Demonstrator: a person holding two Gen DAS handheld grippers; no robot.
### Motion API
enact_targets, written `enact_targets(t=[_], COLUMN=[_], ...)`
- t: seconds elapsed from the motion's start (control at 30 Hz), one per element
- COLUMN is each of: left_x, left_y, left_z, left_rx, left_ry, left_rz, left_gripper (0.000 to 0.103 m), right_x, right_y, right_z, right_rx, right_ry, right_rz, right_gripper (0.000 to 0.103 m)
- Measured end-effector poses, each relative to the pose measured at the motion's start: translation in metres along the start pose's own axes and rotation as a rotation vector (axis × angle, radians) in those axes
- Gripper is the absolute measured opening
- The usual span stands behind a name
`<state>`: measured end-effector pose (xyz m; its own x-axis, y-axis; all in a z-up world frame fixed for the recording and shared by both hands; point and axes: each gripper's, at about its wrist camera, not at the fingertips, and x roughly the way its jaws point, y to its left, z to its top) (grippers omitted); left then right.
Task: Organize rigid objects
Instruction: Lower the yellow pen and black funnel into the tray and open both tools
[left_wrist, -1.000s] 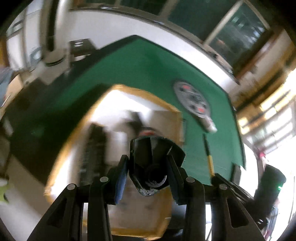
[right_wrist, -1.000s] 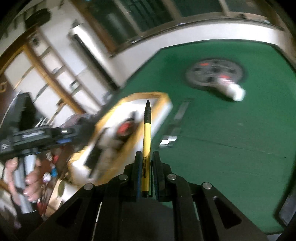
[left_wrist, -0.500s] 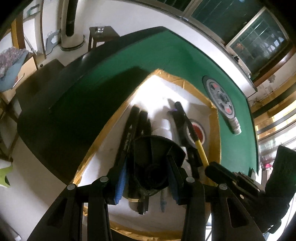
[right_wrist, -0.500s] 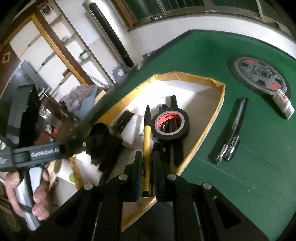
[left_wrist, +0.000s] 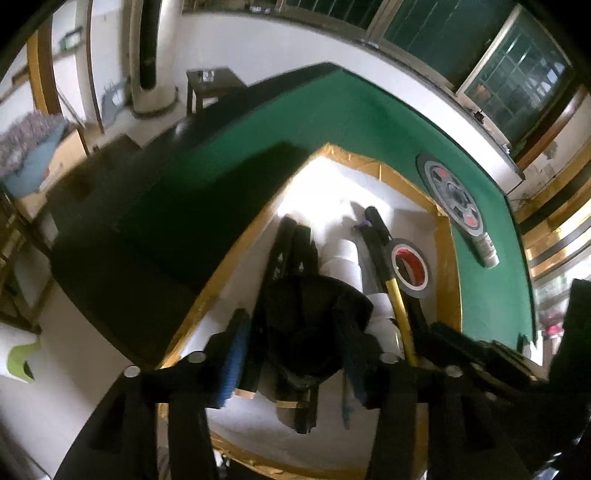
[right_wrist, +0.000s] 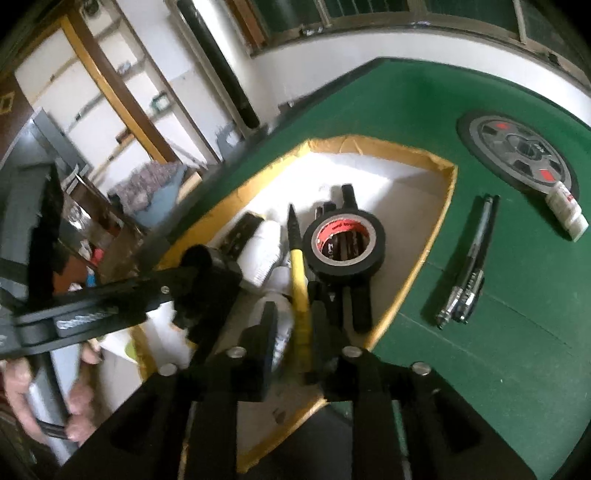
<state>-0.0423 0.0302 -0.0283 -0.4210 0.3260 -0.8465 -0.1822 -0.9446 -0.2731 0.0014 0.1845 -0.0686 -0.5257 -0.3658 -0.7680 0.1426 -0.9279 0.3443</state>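
- The left gripper (left_wrist: 291, 354) hangs over the box (left_wrist: 448, 258) on the green table (left_wrist: 258, 147). Its jaws have just been opening and now stand about half open.
- A black cup-like object (left_wrist: 314, 325) sits between the left pads; the blur hides whether they press on it.
- The right gripper (right_wrist: 293, 332) is over the near part of the box (right_wrist: 439, 225). Its jaws have just been opening, and a gap shows on the left side of the pen (right_wrist: 299, 280).
- The yellow pen lies between the right jaws, tip pointing into the box, beside the tape roll (right_wrist: 345, 247).
- In the box are the tape roll, white tubes (right_wrist: 264, 251) and black tools (left_wrist: 291, 251).
- Out on the table lie two dark pens (right_wrist: 469, 273), a grey disc (right_wrist: 517, 147) and a small white bottle (right_wrist: 567, 210) touching the disc's edge.
- A hand (right_wrist: 22, 391) grips the left gripper's handle.
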Motion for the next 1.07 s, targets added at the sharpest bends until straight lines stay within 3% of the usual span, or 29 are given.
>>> enact_targets(t=[0.07,0.13,0.4,0.6,0.9,1.07], left_x=[-0.010,-0.018,-0.039,-0.044,-0.045,-0.042], left_y=[-0.010,-0.026,-0.100,-0.130,-0.154,-0.165], left_z=[-0.005,-0.011,-0.032,-0.042,-0.056,-0.062], left_rx=[0.029,0.077,0.274,0.335,0.402,0.449], left_ry=[-0.044,-0.085,-0.192,-0.213,-0.228,-0.233], left_rz=[0.009,0.025,0.042,0.046,0.116,0.085], left_gripper=[0.066,0.071,0.077,0.078,0.078,0.079], right_x=[-0.016,-0.034,-0.075,-0.083,-0.089,-0.093], right_y=[-0.006,-0.014,-0.052,-0.080,-0.097,-0.099], right_z=[-0.005,-0.011,-0.027,-0.042,-0.054,-0.058], right_rx=[0.023,0.059,0.174,0.247,0.282,0.271], right_ry=[-0.043,-0.083,-0.161,-0.160,-0.150,-0.153], right_rz=[0.024,0.052,0.061,0.041,-0.030,-0.068], right_gripper=[0.028,0.030,0.036,0.036,0.036,0.037])
